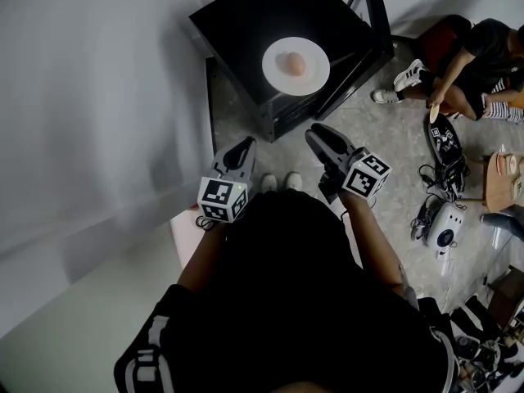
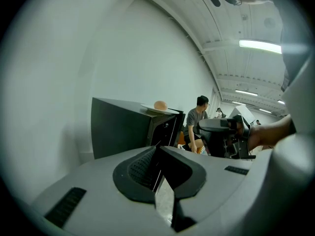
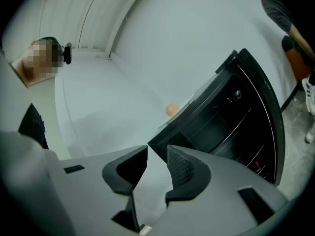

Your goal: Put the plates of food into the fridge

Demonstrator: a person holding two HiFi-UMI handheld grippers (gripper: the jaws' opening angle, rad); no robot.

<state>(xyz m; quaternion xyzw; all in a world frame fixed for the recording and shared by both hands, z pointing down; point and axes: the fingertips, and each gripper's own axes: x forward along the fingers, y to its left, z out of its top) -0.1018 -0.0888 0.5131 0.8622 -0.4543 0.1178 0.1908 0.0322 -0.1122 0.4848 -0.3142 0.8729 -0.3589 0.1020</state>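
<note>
Black fridge (image 1: 237, 23) stands on the floor by the wall, door (image 1: 378, 19) swung open, likely ready for loading. White plate (image 1: 274, 79) sits on the fridge's top, not inside yet, with a round tan bun-like food (image 1: 295, 64) in its middle. Left claw (image 1: 246, 144) is together, empty. Right claw (image 1: 318, 133) stands apart, nothing between. Both are near the fridge, short of the plate. Seated person (image 1: 479, 51) and cabled gear (image 1: 444, 232) on the floor are well off right; nothing blocks the reach.
</note>
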